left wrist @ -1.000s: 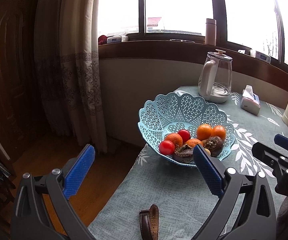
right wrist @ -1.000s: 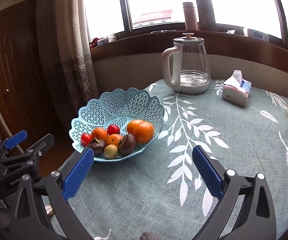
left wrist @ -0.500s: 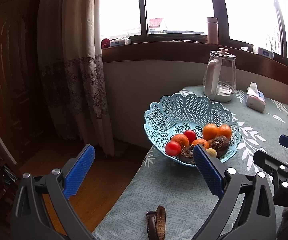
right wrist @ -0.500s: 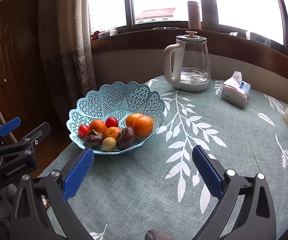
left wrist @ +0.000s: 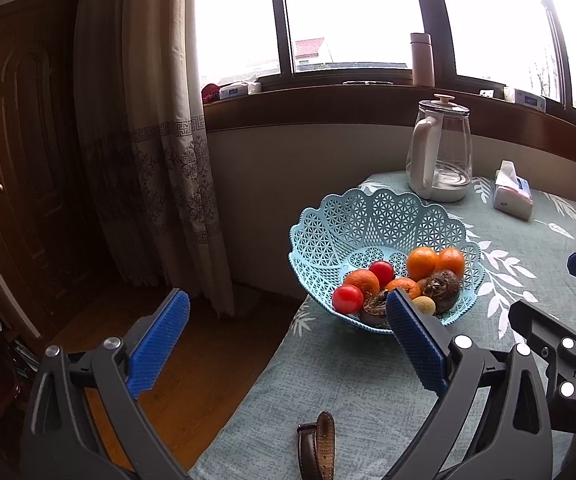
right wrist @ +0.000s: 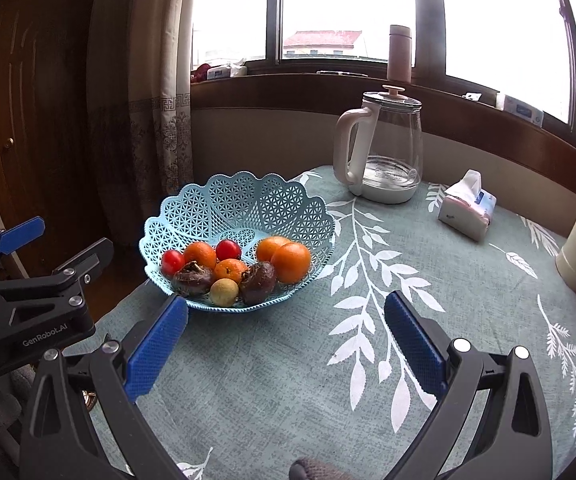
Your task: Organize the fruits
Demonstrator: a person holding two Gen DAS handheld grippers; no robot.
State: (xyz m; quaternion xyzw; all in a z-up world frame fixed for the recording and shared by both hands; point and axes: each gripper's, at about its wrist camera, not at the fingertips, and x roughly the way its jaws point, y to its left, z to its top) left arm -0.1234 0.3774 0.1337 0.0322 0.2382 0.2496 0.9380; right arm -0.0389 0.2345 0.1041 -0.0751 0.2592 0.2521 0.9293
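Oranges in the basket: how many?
4. Two side by side at the right, one at back left, a smaller one in the middle. More may be hidden underneath.

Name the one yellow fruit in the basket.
The small round fruit at the basket's front rim, between two dark fruits; the others are orange, red or dark.

Each gripper is a black, angular frame with triangular cut-outs and two fingers faced in blue ribbed pads. The left gripper (left wrist: 288, 332) shows silver screw heads at its finger pivots; so does the right gripper (right wrist: 286, 334). From the right wrist camera, white lettering on the left gripper's body reads "GenRobot.AI". A grey knitted bit at the bottom edge may be a sleeve (right wrist: 314, 470).
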